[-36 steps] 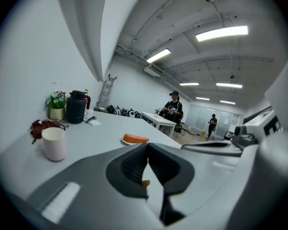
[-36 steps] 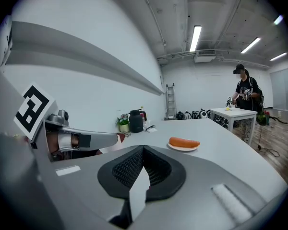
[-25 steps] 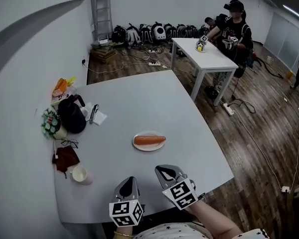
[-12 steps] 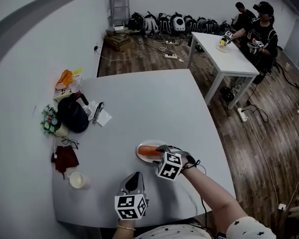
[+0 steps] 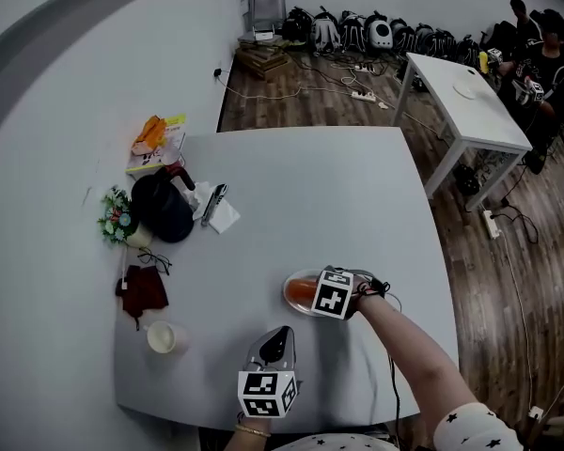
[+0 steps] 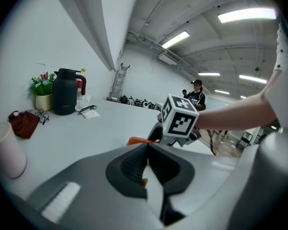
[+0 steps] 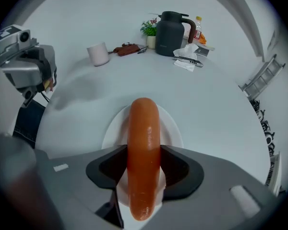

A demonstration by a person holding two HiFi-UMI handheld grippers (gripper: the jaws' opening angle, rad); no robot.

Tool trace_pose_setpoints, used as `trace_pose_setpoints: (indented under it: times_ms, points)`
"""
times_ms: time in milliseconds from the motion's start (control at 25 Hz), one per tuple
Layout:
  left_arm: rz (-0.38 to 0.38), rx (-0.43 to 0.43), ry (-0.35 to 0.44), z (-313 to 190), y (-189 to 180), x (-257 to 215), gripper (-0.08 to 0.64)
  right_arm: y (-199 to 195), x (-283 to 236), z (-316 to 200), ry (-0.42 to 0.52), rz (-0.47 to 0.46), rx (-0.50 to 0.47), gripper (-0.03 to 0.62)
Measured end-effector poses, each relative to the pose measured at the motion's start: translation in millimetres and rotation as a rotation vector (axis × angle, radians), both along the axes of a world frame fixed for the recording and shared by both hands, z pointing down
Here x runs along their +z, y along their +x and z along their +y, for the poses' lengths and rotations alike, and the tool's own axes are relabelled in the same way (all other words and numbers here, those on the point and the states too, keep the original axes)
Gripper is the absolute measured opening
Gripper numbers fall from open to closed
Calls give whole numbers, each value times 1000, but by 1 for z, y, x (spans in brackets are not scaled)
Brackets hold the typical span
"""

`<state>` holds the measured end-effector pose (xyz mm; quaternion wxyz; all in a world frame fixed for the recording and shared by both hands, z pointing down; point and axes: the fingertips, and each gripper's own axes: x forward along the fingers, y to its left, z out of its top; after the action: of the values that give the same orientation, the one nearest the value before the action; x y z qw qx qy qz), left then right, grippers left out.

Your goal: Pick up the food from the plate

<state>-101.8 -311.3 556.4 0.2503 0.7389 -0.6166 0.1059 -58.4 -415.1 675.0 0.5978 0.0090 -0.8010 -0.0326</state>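
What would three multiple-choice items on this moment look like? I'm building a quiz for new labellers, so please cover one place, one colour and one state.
1. Where is the sausage?
A. over the white plate, between the right tool's jaws
B. on the floor
C. inside a bowl

2. What colour is the jug?
A. white
B. dark, near black
C. orange

3. How do the left tool's jaws stand?
A. wide apart
B. clamped on a spoon
C. together, holding nothing

Key:
1. A, because the right gripper view shows the sausage over the plate with a jaw against each side.
2. B, because the jug reads near black in the head view.
3. C, because the left gripper view shows the jaws meeting with nothing between them.
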Motion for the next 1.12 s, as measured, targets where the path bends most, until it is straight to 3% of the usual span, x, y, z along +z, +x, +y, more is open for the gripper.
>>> trace_pose_setpoints:
  times_ms: [160,280,480,640,880,1120]
  points:
    - [-7,5,-4,-1,2,1,8,-3,-4,0,27,-36,3,210]
    - [-23,26,11,2,5,-2,8,-2,-12,3,77,-115,54,210]
    - [-15,48,28,7,4,-8,8,0,-56,9,151,-345,252,206]
    - [2,60,35,14,1,-11,8,5,-88,30,134,-508,425,204]
    - [33,92,60,26,0,-21,8,18,-112,67,74,-649,640,204]
    - [42,129,85,35,2,-27,8,26,-129,107,86,-744,766,202]
